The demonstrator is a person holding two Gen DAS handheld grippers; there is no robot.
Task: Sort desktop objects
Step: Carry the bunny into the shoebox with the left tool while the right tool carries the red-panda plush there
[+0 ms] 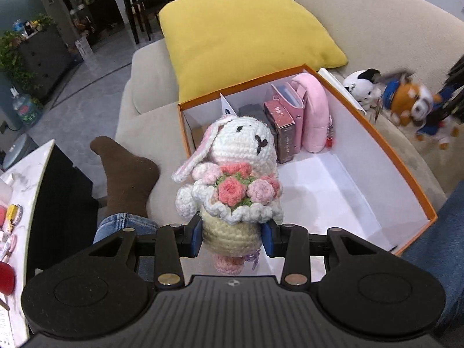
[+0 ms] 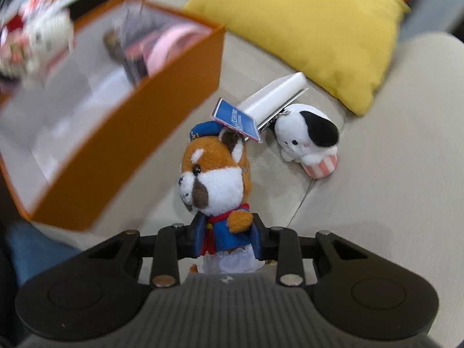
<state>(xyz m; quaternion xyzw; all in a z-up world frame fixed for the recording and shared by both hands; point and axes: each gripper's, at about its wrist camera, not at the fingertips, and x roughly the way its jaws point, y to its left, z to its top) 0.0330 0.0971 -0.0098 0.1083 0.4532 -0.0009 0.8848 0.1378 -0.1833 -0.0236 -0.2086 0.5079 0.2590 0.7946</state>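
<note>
The left gripper (image 1: 232,236) pinches the soft, light white crocheted bunny (image 1: 232,174) by its yielding base over the orange cardboard box (image 1: 400,174); the right gripper (image 2: 229,239) squeezes the orange plush fox (image 2: 216,185) at its waist, above the sofa.

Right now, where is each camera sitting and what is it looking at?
Left wrist: sits on the left gripper, looking along its fingers at the crochet bunny it grips, in front of the orange box; a socked foot and jeans show.
Right wrist: sits on the right gripper, looking at the gripped fox plush above the sofa; no body part clearly shows.
Both see the orange box, yellow pillow, black-and-white plush and fox plush.
</note>
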